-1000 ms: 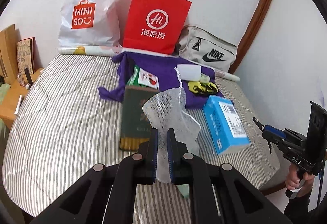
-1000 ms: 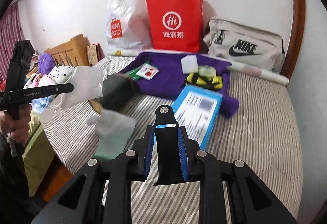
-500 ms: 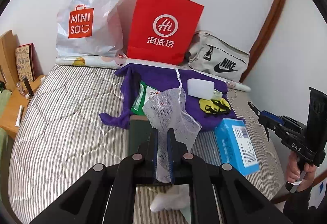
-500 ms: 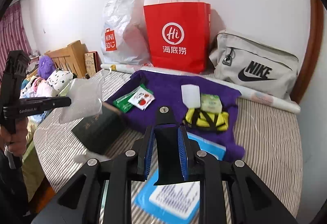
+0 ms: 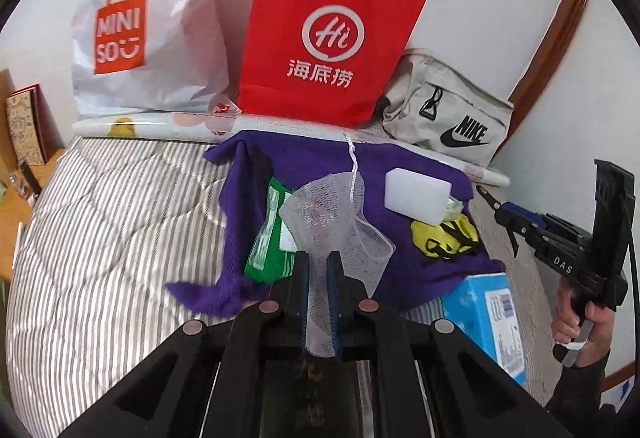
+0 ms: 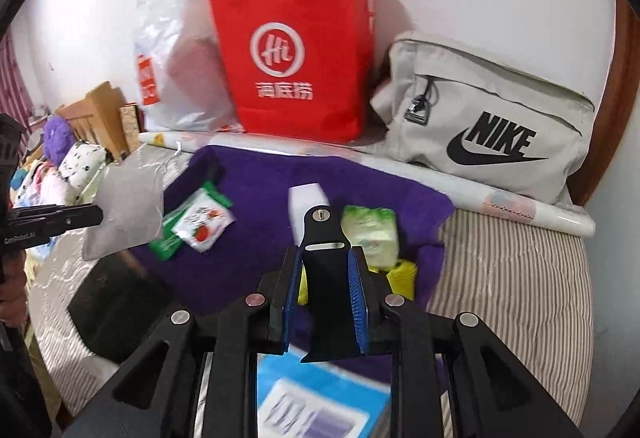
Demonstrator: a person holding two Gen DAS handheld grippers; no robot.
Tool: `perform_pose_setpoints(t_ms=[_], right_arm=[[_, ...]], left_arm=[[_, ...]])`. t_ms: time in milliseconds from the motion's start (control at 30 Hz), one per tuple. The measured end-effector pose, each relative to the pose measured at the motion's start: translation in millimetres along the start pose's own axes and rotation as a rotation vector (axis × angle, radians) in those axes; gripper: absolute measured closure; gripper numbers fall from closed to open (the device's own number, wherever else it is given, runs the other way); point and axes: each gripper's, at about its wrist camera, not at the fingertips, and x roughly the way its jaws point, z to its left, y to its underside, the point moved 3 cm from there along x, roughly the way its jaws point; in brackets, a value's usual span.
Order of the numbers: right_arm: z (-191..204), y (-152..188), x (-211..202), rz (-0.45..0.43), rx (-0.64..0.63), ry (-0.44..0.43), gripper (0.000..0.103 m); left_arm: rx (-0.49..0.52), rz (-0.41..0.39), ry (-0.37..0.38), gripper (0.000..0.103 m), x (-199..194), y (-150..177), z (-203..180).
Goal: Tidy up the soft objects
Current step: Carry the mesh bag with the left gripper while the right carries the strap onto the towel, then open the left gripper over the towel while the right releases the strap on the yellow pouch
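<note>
On the left, the left hand-held gripper (image 5: 318, 270) is clenched on a white mesh pouch (image 5: 336, 222), held in the air above the striped bed (image 5: 100, 238); it is not yet put anywhere. Right of it, the purple cloth (image 6: 260, 190) carries a green packet (image 6: 192, 222), white block (image 6: 306, 198), tissue pack (image 6: 370, 234) and yellow item (image 5: 444, 234), all unsorted. The right hand-held gripper (image 6: 324, 274) hovers over them, its fingers closed with nothing soft between. By my reading, most of the work remains.
</note>
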Motion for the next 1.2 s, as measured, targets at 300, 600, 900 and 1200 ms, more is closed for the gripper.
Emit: perform_pose_setpoints(t_ms=[300, 600, 900, 1200], right_arm=[[-25.6, -5.0, 41.9, 0.069, 0.050, 0.023, 0.080], [-25.2, -2.0, 74.0, 0.134, 0.054, 0.007, 0.079], [-18.6, -2.1, 63.0, 0.120, 0.040, -0.022, 0.046], [-4.5, 9.9, 16.3, 0.100, 0.062, -0.018, 0.046]], left_arm=[[0.006, 0.106, 0.016, 0.094, 56.8, -20.4, 3.4], [0.026, 0.177, 0.005, 0.094, 88.9, -24.0, 8.3], [0.020, 0.220, -0.054, 0.068, 96.8, -25.1, 15.1], [0.025, 0.125, -0.093, 0.058, 53.1, -21.7, 16.2]])
